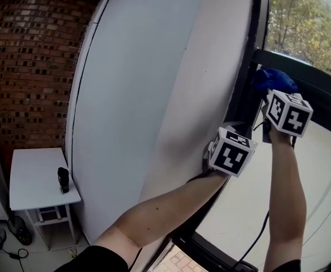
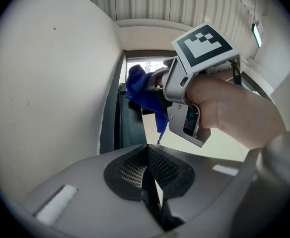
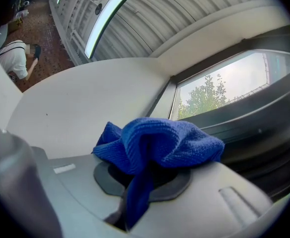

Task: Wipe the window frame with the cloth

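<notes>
Right gripper (image 3: 150, 177) is pinching the blue cloth (image 3: 160, 143) in its fingers (image 3: 110, 175), holding it up at the dark window frame (image 3: 264, 128). Left gripper (image 2: 152, 165) is hovering just below, fingers (image 2: 130, 168) pressed together on nothing.

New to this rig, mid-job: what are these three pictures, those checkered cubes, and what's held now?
No robot: a person holds a two-jaw gripper in each hand; the cubes are part of them. One picture comes from a head camera, the others from a camera on each gripper. The right gripper is shut on the blue cloth, up by the dark window frame. The left gripper is shut, empty. Lower left, a white table bears a small dark object.
</notes>
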Motion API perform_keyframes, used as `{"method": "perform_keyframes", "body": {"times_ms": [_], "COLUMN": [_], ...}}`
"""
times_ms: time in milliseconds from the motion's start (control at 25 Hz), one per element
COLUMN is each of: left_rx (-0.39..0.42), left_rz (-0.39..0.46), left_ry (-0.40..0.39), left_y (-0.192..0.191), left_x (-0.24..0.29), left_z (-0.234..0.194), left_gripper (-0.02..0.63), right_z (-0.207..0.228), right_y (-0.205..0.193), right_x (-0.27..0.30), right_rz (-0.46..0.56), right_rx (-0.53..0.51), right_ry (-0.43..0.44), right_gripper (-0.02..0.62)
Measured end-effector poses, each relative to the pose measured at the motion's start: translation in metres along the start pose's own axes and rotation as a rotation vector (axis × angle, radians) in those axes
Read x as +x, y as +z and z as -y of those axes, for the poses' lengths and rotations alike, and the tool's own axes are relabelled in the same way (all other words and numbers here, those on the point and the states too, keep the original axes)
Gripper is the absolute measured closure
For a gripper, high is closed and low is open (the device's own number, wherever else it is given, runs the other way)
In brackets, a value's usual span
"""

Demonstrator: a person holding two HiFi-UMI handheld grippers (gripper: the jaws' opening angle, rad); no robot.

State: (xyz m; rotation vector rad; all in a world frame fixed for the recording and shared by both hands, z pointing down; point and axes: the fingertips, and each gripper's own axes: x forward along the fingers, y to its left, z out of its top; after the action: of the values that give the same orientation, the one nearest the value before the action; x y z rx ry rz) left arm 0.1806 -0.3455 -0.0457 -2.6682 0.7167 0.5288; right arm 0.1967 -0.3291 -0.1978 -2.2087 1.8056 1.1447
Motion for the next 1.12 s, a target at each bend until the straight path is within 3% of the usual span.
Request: {"method": "perform_keyframes", "body": {"times_ms": [680, 1120], "left_rx": [-0.063, -0.07], "left_rz": [0.082, 0.097], "left_ry": [-0.168, -0.249], "left_y": [0.017, 0.026], "left_x": [-0.014, 0.003], "left_z": [0.036, 0.113], "left_gripper": [0.614, 0.614], "right_z": [0.044, 0.112], "right_y": [0.018, 0.038], "right_x": [-0.046, -0.103], "right_rz": [-0.016, -0.001], "right_rx": [-0.017, -0.063], "right_ry": [-0.119, -0.2], "right_gripper": [0.537, 0.537]}}
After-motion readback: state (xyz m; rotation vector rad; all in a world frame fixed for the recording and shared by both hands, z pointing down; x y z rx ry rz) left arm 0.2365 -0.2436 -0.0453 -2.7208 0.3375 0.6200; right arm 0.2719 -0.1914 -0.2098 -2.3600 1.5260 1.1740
